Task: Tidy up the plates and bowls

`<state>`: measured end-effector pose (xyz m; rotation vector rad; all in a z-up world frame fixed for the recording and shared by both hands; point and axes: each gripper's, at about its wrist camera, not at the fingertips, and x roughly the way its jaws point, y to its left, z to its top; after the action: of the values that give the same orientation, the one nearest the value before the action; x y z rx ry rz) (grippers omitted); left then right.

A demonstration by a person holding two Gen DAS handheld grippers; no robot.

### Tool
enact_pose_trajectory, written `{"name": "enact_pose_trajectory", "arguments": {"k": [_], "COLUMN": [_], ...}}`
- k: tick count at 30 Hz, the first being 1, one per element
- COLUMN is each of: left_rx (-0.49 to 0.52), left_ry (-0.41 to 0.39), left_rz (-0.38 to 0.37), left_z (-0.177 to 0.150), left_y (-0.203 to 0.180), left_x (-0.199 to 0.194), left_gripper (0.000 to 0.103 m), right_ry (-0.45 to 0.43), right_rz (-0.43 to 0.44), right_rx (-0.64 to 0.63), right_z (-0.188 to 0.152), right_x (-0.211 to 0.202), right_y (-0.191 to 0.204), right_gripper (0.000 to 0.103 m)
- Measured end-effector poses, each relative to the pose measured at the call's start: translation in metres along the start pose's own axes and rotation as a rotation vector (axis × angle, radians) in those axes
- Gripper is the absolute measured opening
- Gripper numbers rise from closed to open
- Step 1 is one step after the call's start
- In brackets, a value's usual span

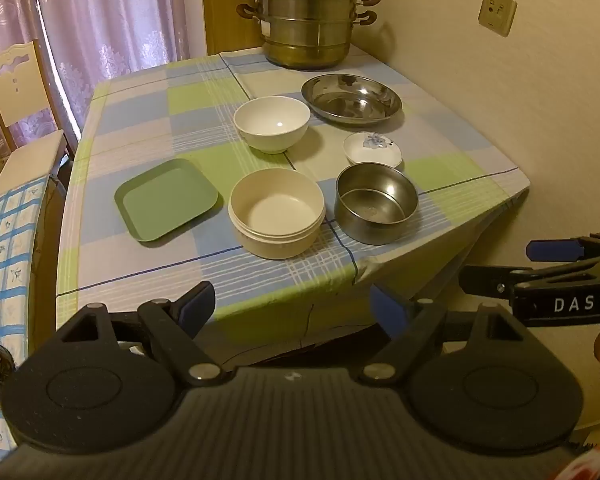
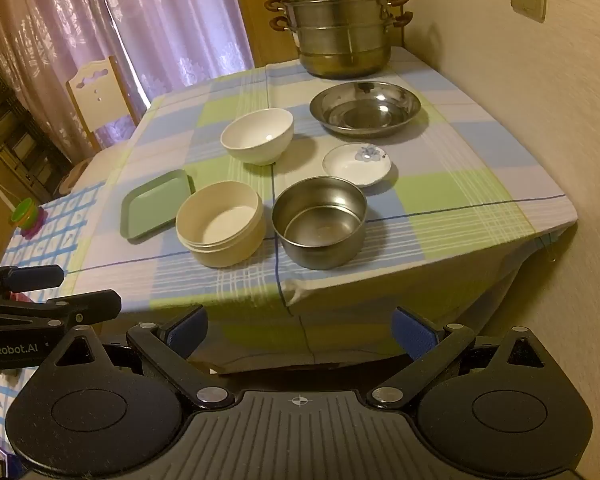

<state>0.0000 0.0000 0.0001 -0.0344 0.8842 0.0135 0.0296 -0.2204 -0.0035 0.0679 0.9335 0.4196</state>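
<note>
On the checked tablecloth stand a green square plate [image 1: 166, 199] [image 2: 157, 204], a cream round bowl [image 1: 276, 212] [image 2: 221, 223], a small steel bowl [image 1: 375, 202] [image 2: 319, 222], a white bowl [image 1: 271, 123] [image 2: 257, 135], a small white dish with a blue flower [image 1: 373, 149] [image 2: 357, 164] and a wide steel basin [image 1: 351, 99] [image 2: 365, 109]. My left gripper [image 1: 296, 308] is open and empty, in front of the table's near edge. My right gripper [image 2: 300, 330] is open and empty, also short of the table. Each gripper shows at the side of the other's view.
A large steel steamer pot [image 1: 306, 16] [image 2: 340, 24] stands at the table's far end by the wall. A white chair [image 1: 20, 100] [image 2: 96, 100] stands at the left. A second table with a blue-checked cloth [image 1: 8, 248] [image 2: 48, 228] lies at the near left.
</note>
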Motion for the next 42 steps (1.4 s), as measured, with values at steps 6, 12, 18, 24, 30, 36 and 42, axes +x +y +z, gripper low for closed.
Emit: {"name": "enact_pose_trajectory", "arguments": {"k": [6, 12, 18, 24, 30, 36, 42], "left_rx": [0.003, -0.001, -0.004, -0.004, -0.004, -0.004, -0.004], "left_ry": [-0.001, -0.004, -0.007, -0.006, -0.007, -0.008, -0.007], "left_rz": [-0.001, -0.003, -0.004, -0.005, -0.005, -0.004, -0.005], "left_z": [0.0002, -0.0004, -0.0002, -0.0002, -0.0002, -0.0002, -0.0002], "left_y": [-0.0014, -0.001, -0.0002, -0.0001, -0.0003, -0.0002, -0.0001], "left_x": [0.0011, -0.0003, -0.0004, -0.0003, -0.0005, -0.0004, -0.0004], "left_gripper": [0.083, 0.083, 0.083, 0.083, 0.083, 0.083, 0.083], "right_ry": [-0.003, -0.004, -0.005, -0.006, -0.006, -0.008, -0.008], "right_rz": [0.001, 0.001, 0.001, 0.001, 0.001, 0.0, 0.0], "right_rx": [0.0, -0.001, -0.001, -0.001, -0.001, -0.003, -0.003], "right_z": [0.0003, 0.0004, 0.0005, 0.0011, 0.002, 0.0035, 0.0044], "right_x": [-0.001, -0.0005, 0.0001, -0.0002, 0.0, 0.0007, 0.0013], "right_y": [0.0004, 0.0007, 0.0012, 0.002, 0.0026, 0.0032, 0.0036], "right_gripper": [0.098, 0.098, 0.098, 0.098, 0.098, 0.098, 0.098]}}
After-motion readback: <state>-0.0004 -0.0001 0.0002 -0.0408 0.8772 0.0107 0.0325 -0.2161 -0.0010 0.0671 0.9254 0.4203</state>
